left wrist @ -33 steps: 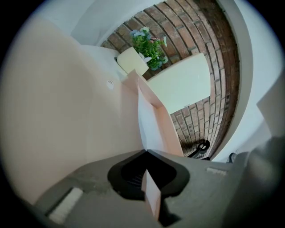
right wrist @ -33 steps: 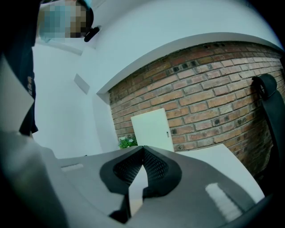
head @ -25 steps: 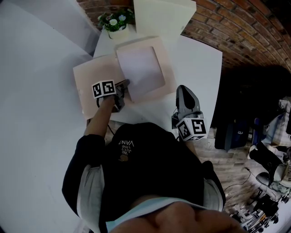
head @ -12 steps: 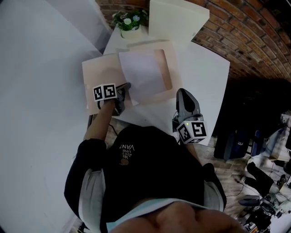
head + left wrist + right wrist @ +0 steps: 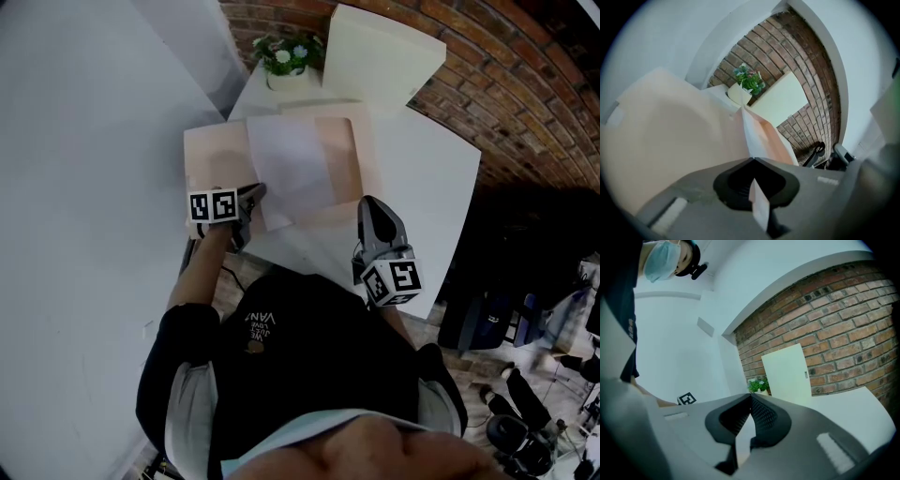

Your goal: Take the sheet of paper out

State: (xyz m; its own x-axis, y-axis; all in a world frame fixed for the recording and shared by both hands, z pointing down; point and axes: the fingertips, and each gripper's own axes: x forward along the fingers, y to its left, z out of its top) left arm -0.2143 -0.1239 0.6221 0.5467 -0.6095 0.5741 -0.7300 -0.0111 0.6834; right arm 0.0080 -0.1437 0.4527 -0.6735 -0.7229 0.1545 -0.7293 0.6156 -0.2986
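A pale pink flat box [image 5: 364, 159] lies open on the white table [image 5: 427, 178], its lid [image 5: 211, 155] folded out to the left. A white sheet of paper [image 5: 291, 159] lies over the box and has slid to the left, so the box's pink inside shows at the right. My left gripper [image 5: 255, 194] is shut on the sheet's near left corner. In the left gripper view the thin sheet [image 5: 759, 136] runs edge-on out of the left gripper [image 5: 752, 161]. My right gripper [image 5: 372, 204] hovers at the box's near right, shut with nothing in it [image 5: 751, 395].
A small potted plant [image 5: 289, 58] and a cream board [image 5: 380, 52] leaning on the brick wall stand at the table's far end. The table's near edge is against the person's body. Dark clutter lies on the floor to the right.
The left gripper has drawn the sheet to the left and lifted it a little, uncovering the right part of the box. The right gripper has shifted slightly and stays shut.
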